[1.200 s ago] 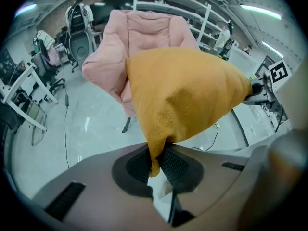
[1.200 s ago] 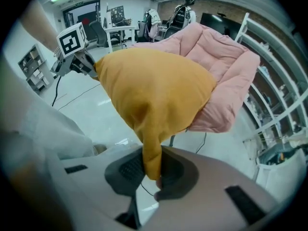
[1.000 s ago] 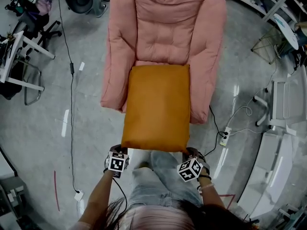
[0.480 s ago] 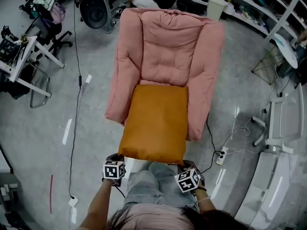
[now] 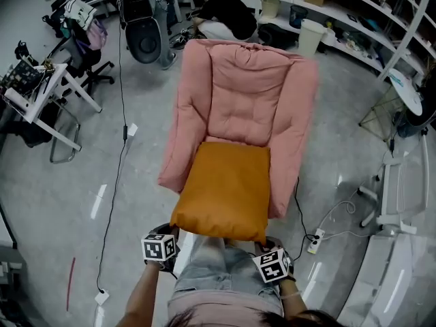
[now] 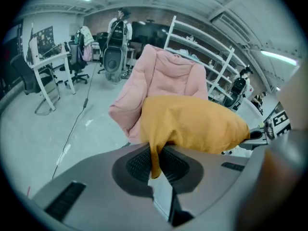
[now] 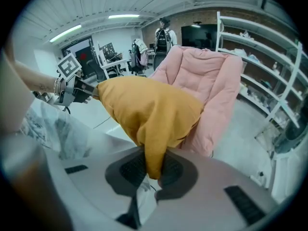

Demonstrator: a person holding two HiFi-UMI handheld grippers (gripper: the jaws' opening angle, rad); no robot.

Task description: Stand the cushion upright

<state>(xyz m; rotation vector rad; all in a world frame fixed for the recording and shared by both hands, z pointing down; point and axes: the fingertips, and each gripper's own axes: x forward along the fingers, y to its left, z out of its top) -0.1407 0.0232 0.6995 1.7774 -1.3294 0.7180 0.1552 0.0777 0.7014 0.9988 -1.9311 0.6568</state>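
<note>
I'm pinching the cushion [image 5: 221, 193] at its two near corners. My left tongs [image 6: 155, 165] are pressed together on a fold of orange cloth at the left corner, and my right tongs [image 7: 153, 170] are clamping the right corner the same way. The cushion is lying over the front edge of the chair [image 5: 253, 94] seat. Its far edge is resting where the seat meets the backrest, and its near edge is hanging out past the seat front in my grip, over my knees.

I'm judging the job as begun but far from done. The grip is made and the near edge is coming up, yet the cushion is leaning at a shallow tilt, nowhere near upright. What is left is to keep swinging the near edge up and over until the cushion is standing on its far edge against the backrest, then to let go.

Against a second ago, the cushion is looking shorter from above. Its near edge is sitting higher, both tongs are raised with it, and its far edge is staying put on the seat.
</note>
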